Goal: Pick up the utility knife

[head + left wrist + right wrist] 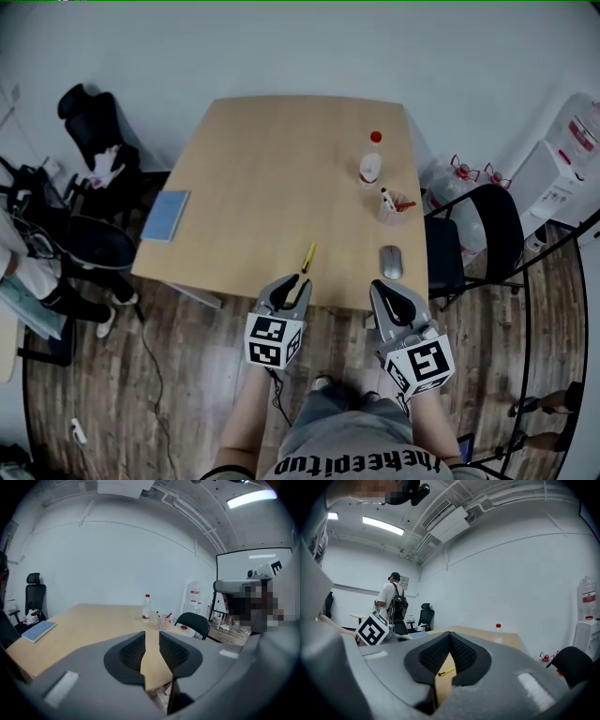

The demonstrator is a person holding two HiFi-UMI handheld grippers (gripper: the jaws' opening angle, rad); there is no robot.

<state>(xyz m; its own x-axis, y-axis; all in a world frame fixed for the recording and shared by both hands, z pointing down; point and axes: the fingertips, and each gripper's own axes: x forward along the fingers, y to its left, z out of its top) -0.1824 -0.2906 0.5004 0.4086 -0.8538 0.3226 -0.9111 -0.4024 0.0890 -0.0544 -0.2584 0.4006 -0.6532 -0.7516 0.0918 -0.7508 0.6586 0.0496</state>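
Observation:
A slim yellow utility knife (307,257) lies on the tan table (272,169) near its front edge. My left gripper (301,280) hovers at that edge just short of the knife's near end, pointing at it. Its jaws stand open with a narrow gap and nothing between them (152,644); the knife does not show in the left gripper view. My right gripper (378,286) is at the table's front right, just short of the mouse. Its tips meet, shut and empty (450,637), and the knife (446,671) shows below them.
A grey mouse (391,262), a cup of pens (395,206) and a red-capped bottle (371,167) stand on the right side of the table. A blue notebook (166,215) lies at the left edge. A black chair (483,234) stands right, an office chair (94,127) left.

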